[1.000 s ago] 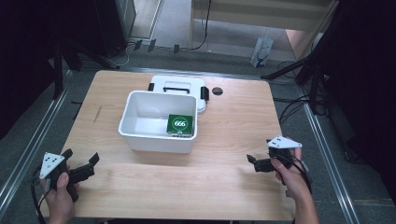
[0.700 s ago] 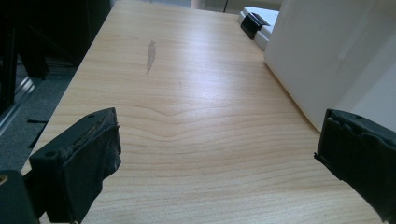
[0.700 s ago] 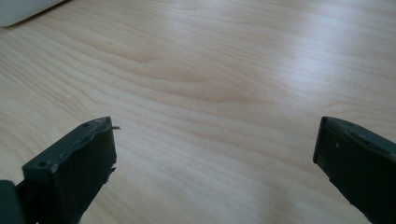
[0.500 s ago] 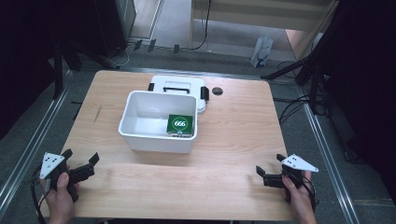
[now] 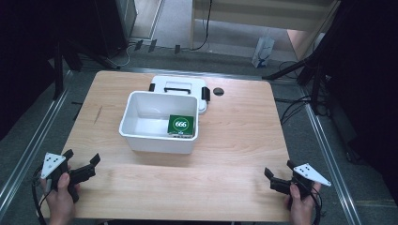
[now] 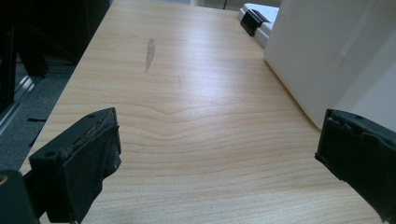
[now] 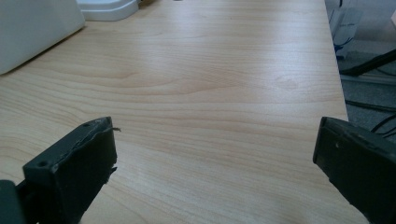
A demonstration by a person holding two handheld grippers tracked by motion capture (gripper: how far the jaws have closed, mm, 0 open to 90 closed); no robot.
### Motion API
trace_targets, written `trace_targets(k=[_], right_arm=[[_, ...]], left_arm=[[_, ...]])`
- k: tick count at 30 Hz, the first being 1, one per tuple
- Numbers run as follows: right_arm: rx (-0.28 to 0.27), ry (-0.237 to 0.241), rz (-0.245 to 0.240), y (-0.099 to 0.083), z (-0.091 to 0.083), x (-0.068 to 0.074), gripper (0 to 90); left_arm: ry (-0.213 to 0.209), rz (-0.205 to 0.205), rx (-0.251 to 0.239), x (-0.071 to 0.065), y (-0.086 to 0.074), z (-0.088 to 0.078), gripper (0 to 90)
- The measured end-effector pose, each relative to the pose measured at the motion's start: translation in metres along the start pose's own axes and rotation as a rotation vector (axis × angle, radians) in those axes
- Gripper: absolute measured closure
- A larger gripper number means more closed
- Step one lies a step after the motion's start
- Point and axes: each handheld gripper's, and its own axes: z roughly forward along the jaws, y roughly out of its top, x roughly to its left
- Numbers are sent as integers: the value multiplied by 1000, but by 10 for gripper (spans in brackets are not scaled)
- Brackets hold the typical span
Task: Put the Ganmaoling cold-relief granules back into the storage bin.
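Grippers idle at bench near corners: left gripper (image 5: 83,169) and right gripper (image 5: 277,180), jaws spread, nothing held. Green card (image 5: 180,125) sits inside white bin (image 5: 159,143), bench centre; lid (image 5: 178,84) behind it. Likely rest pose; next move prob. a reach to the bin.

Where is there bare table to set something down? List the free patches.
Free: the strip between the left gripper and right gripper, in front of the white bin; also right of it. Crowded: behind the bin, where the lid lies.
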Motion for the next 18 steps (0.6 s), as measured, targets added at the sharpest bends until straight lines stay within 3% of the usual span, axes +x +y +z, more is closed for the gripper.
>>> trace_targets(k=[4,8,18], right_arm=[[9,-10,7,0,1,0,0],[27,-18,-18,1,3,3,0],[46,-16,1,2,5,1,0]], left_arm=[[-2,1,0,0,0,0,0],[2,6,5,-1,0,1,1],[3,7,13,-1,1,1,1]])
